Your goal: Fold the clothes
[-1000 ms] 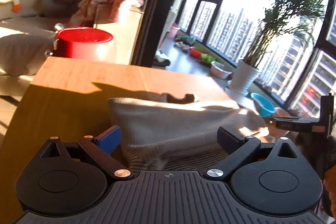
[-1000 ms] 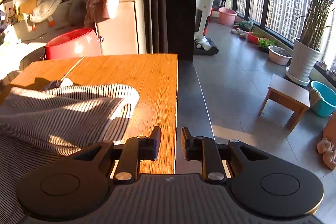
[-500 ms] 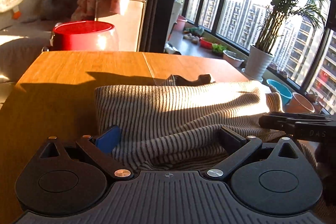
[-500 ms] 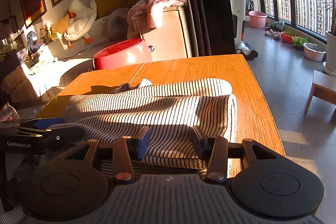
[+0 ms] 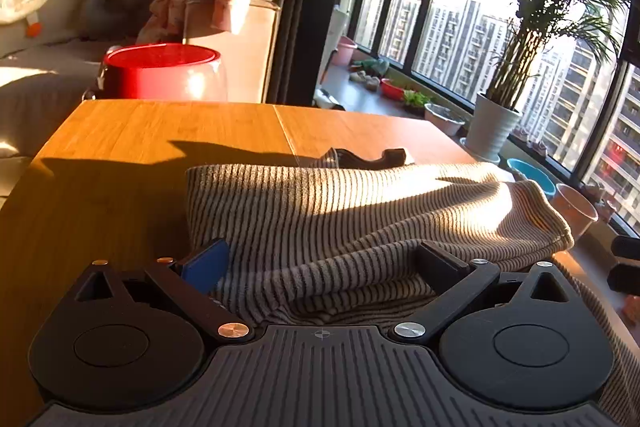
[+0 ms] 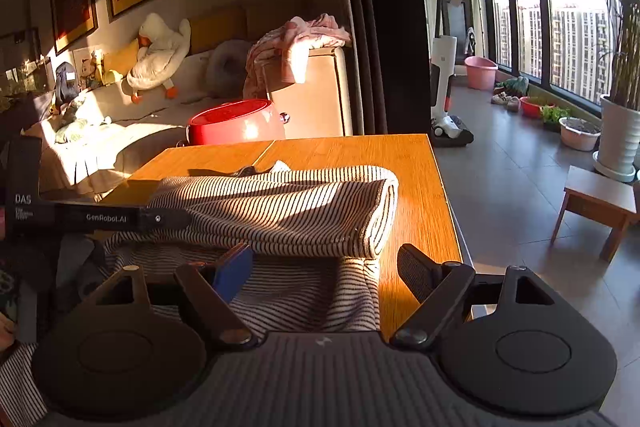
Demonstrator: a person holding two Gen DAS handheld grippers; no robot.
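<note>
A black-and-white striped garment [image 5: 340, 219] lies folded over on the wooden table [image 5: 160, 131]; it also shows in the right wrist view [image 6: 280, 211]. My left gripper [image 5: 320, 259] is open, its fingers straddling the garment's near fold. My right gripper [image 6: 324, 267] is open over the garment's lower layer near the table's right edge. The left gripper's body [image 6: 100, 215] shows at the left of the right wrist view.
A red pot [image 5: 160, 71] stands beyond the table's far edge. A cabinet draped with pink cloth [image 6: 304, 67] is behind it. A sofa with a plush duck [image 6: 160, 55] is at left. A potted plant [image 5: 496, 123] and a low stool [image 6: 600, 203] are at right.
My right gripper swung left from the table's edge over the garment and opened wider. The garment's upper layer has been laid flatter across the table. The left gripper stayed open.
</note>
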